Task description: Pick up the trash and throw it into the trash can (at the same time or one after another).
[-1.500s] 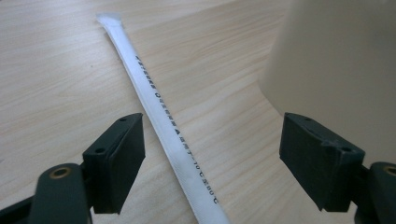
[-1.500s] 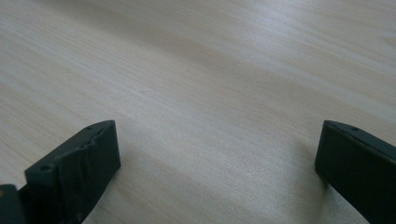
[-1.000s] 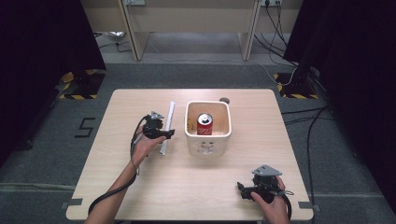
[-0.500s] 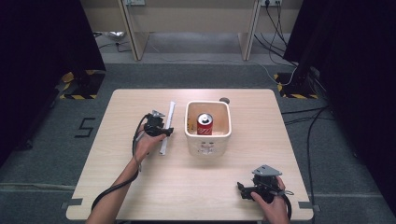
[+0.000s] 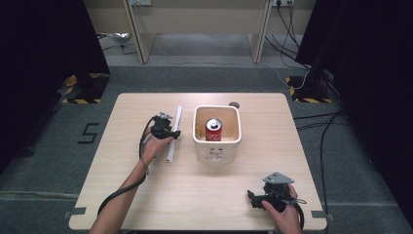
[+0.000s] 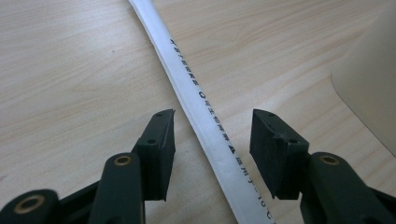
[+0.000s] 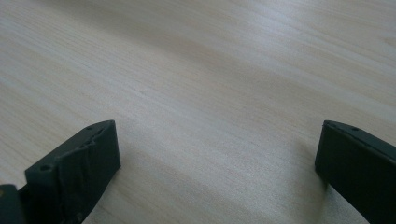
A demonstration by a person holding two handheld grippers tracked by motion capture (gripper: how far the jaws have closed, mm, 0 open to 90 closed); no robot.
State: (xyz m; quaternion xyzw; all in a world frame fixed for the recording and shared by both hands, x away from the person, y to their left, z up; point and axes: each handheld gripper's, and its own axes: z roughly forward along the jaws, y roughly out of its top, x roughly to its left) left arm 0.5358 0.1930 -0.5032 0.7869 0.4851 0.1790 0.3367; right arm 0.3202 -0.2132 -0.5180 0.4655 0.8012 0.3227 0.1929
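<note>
A long white paper-wrapped stick (image 5: pixel 171 150) with small printed marks lies on the wooden table (image 5: pixel 146 195), left of a cream square bin (image 5: pixel 217 144). My left gripper (image 5: pixel 173 132) is lowered over its middle. In the left gripper view the stick (image 6: pixel 187 77) runs between the two black fingers (image 6: pixel 161 140). The jaws have just been closing, and a gap still shows on each side, so the left gripper (image 6: pixel 212 126) is open. Near the front right corner my right gripper (image 5: pixel 253 197) rests low, and its jaws (image 7: pixel 217 140) stand wide open over bare wood.
A red drink can (image 5: pixel 213 129) stands upright inside the bin, whose curved wall (image 6: pixel 373 88) is close on the right of the left gripper. A small dark round spot (image 5: pixel 234 104) sits on the table behind the bin. Desk legs and cables lie on the floor beyond the far edge.
The left hand has shifted a little at the white stick. The right gripper has stayed where it was.
</note>
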